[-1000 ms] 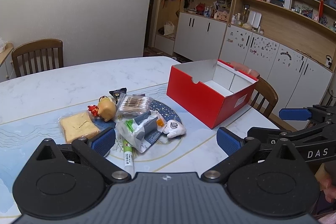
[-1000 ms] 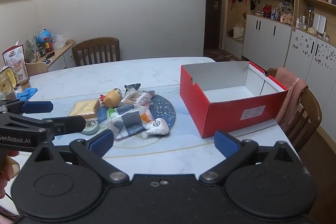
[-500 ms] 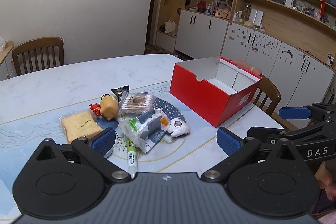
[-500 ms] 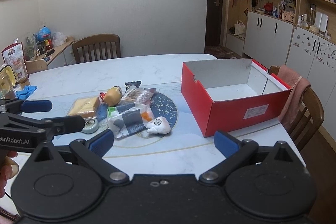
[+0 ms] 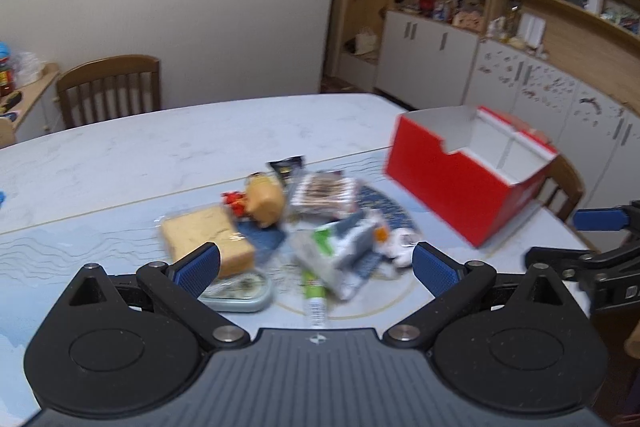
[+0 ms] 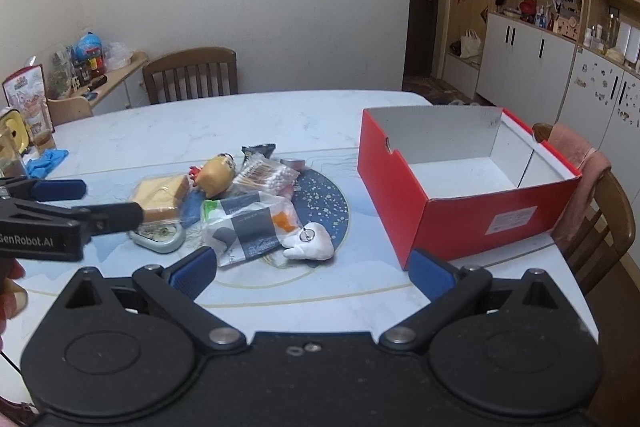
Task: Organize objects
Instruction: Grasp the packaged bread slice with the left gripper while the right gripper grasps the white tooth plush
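Observation:
A pile of small items lies mid-table: a wrapped yellow sponge, a yellow toy figure, a bag of cotton swabs, a clear bag with grey packets, a white plush tooth, a pale green tin. To their right stands an open red box, nothing inside. My left gripper is open, hovering just short of the pile, above the sponge and tin; its view is blurred. My right gripper is open in front of the tooth and the box corner.
The white table has wooden chairs at the far side and at the right, the latter draped with a pink cloth. A blue glove and jars lie at the left edge. Cabinets line the right wall.
The left gripper has swung leftward and closer to the pile, so the box now sits further right in its view. The right gripper has edged slightly forward. Both stay open.

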`<state>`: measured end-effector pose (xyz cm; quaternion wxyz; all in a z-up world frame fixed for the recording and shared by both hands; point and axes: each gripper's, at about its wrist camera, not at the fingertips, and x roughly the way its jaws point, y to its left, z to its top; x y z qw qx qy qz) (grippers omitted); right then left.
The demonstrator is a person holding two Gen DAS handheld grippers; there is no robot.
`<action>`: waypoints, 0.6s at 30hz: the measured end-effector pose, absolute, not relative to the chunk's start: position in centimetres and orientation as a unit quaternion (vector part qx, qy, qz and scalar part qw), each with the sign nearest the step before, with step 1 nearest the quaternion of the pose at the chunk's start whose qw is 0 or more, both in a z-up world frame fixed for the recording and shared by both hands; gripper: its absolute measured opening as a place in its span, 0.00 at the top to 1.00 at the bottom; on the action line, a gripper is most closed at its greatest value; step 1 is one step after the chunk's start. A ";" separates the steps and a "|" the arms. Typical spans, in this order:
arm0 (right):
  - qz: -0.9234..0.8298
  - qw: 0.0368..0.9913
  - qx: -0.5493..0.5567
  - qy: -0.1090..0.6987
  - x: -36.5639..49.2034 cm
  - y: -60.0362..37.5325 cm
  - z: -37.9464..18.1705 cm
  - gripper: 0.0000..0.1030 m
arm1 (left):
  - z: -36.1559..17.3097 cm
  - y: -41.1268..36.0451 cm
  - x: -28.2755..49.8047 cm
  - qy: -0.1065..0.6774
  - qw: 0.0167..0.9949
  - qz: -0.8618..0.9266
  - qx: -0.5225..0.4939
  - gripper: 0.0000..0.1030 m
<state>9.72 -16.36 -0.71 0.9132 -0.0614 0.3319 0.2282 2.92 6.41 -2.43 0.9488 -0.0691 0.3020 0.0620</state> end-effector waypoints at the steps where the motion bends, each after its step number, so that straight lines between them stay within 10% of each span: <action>1: 0.227 0.913 -0.063 0.334 10.1 -16.2 -1.0 0.01 | -2.8 6.9 3.3 0.306 0.947 0.068 -0.067 0.00; 18: 0.217 0.897 -0.091 0.373 15.3 -14.4 -5.3 0.01 | -6.5 15.6 13.6 0.399 0.897 0.164 -0.098 0.00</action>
